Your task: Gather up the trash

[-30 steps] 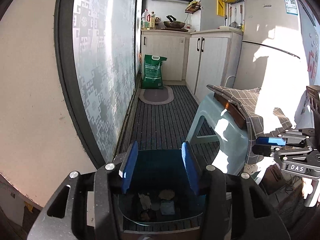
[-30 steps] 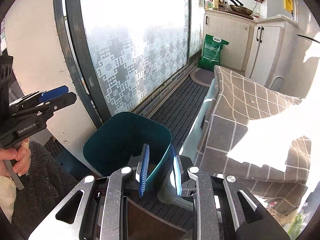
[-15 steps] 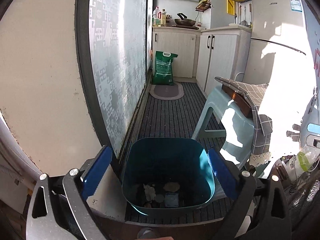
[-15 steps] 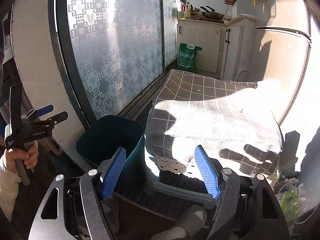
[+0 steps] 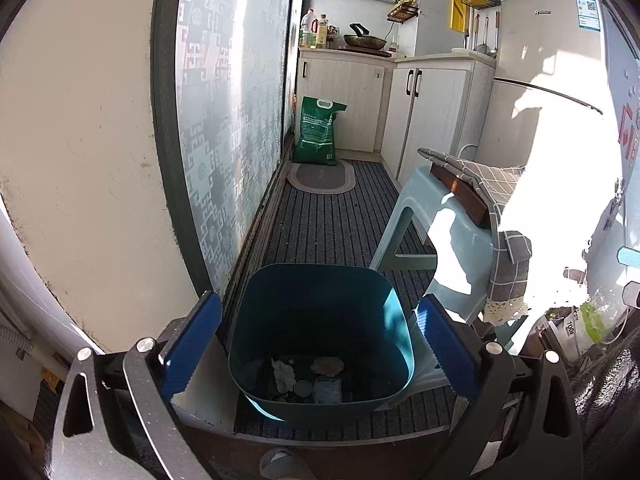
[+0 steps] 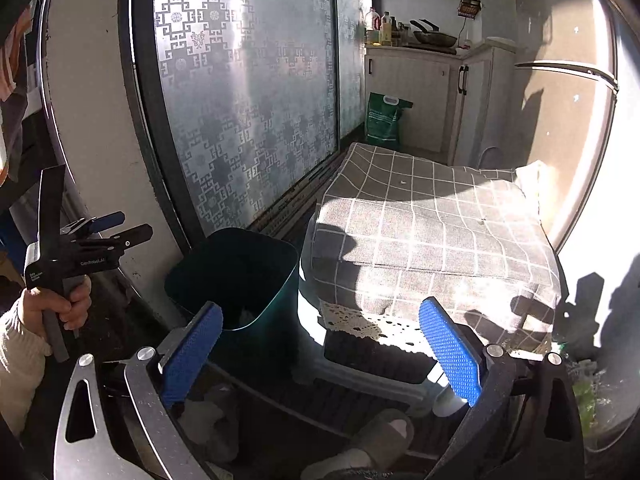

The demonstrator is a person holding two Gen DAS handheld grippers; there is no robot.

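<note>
Left gripper spread wide, gripping nothing, jaws just opened either side of the teal bin on the floor. Inside the bin, scraps of trash on the bottom. Right gripper likewise just opened, empty. Beyond, stool beside the bin under a checked cloth; farther off, green bag against the cabinets.

Black metal gripper frames with silver screws and blue textured pads were seen; a cream knitted sleeve was worn.

Harsh sunlight, blown glare, fisheye warp
</note>
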